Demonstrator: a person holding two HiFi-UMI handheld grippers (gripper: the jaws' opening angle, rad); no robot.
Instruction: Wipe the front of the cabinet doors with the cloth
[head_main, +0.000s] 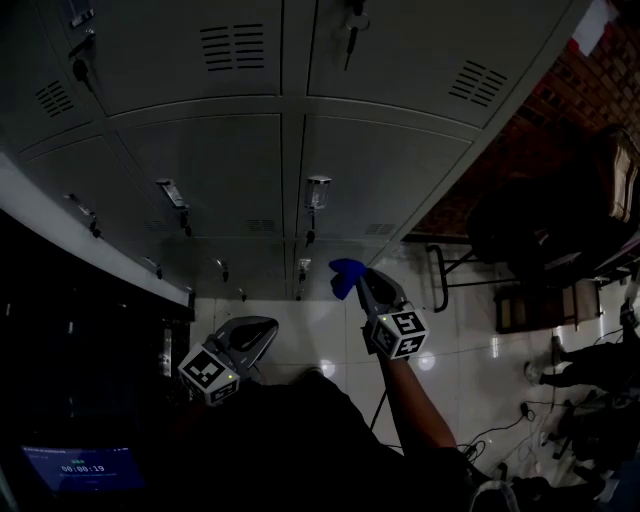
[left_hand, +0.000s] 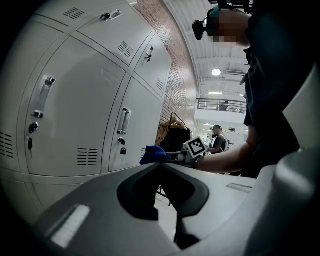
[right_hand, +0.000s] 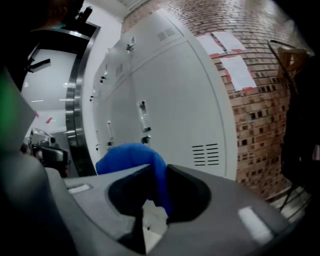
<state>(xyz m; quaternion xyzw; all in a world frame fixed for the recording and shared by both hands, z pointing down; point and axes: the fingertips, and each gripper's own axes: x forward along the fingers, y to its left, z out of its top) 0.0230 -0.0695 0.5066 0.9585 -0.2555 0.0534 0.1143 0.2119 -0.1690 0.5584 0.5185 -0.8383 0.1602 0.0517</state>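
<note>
A bank of grey metal cabinet doors (head_main: 380, 170) with handles and vents fills the upper head view. My right gripper (head_main: 362, 283) is shut on a blue cloth (head_main: 345, 277), held out near the lowest door of the right column. In the right gripper view the blue cloth (right_hand: 135, 160) bulges between the jaws in front of a grey door (right_hand: 185, 105). My left gripper (head_main: 262, 335) hangs lower and to the left, shut with nothing in it. The left gripper view shows the cabinet doors (left_hand: 75, 110), the blue cloth (left_hand: 152, 154) and the right gripper's marker cube (left_hand: 196, 146).
A brick wall (head_main: 590, 90) runs right of the cabinets, with a dark chair (head_main: 540, 230) beside it. Cables lie on the white tiled floor (head_main: 480, 380). A dark counter with a small screen (head_main: 85, 467) stands at the left. Other people stand far back (left_hand: 217, 137).
</note>
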